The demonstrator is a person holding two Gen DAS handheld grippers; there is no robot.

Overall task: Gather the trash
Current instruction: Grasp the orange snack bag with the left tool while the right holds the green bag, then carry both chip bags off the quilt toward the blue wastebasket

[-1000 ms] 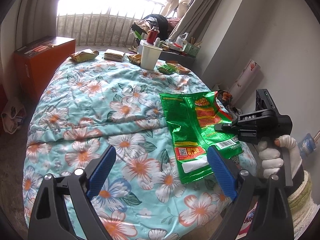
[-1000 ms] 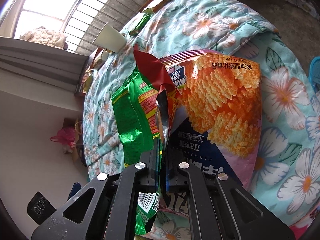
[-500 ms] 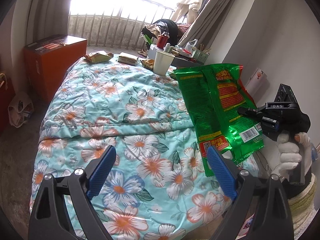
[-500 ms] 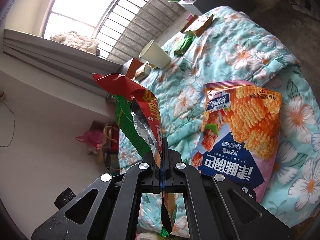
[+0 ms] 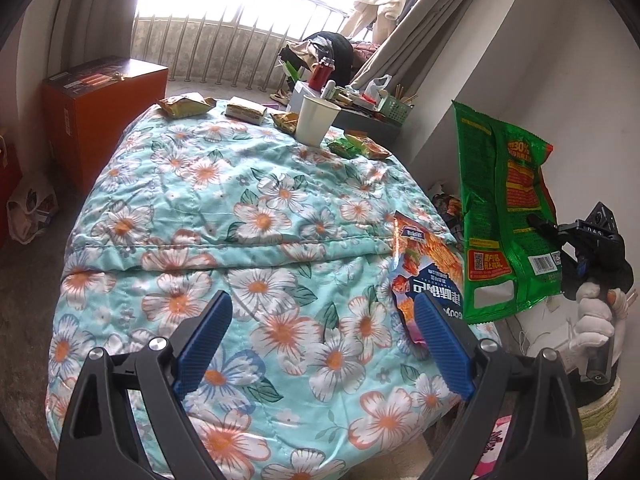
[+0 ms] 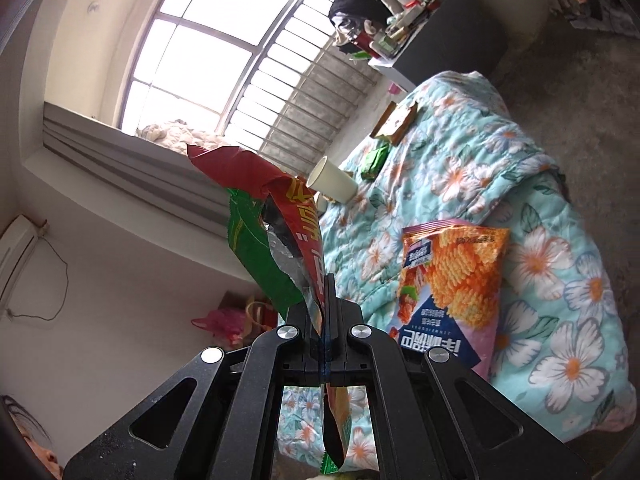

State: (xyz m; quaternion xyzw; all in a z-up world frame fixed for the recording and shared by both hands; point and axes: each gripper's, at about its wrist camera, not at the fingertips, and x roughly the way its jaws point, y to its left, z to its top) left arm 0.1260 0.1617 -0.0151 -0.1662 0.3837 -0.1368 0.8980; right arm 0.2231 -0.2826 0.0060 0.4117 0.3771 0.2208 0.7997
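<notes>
My right gripper [image 6: 320, 300] is shut on a green and red snack bag [image 6: 276, 236] and holds it in the air beyond the bed's right edge; the bag [image 5: 504, 216] hangs upright in the left wrist view, pinched by the right gripper [image 5: 538, 222]. An orange and blue chip bag [image 5: 430, 268] lies flat on the floral quilt [image 5: 240, 208] near that edge, also in the right wrist view [image 6: 452, 280]. My left gripper [image 5: 320, 340] is open and empty above the quilt's near end.
A white paper cup [image 5: 316, 124] stands at the bed's far end among several small wrappers [image 5: 184, 104]. An orange box [image 5: 100, 96] stands at the far left. A cluttered dark table [image 5: 360, 108] sits beyond the bed. A wall [image 5: 540, 80] runs along the right.
My right gripper has lifted the green bag off the quilt and carried it right, past the bed's edge, uncovering the orange chip bag. My left gripper stays open.
</notes>
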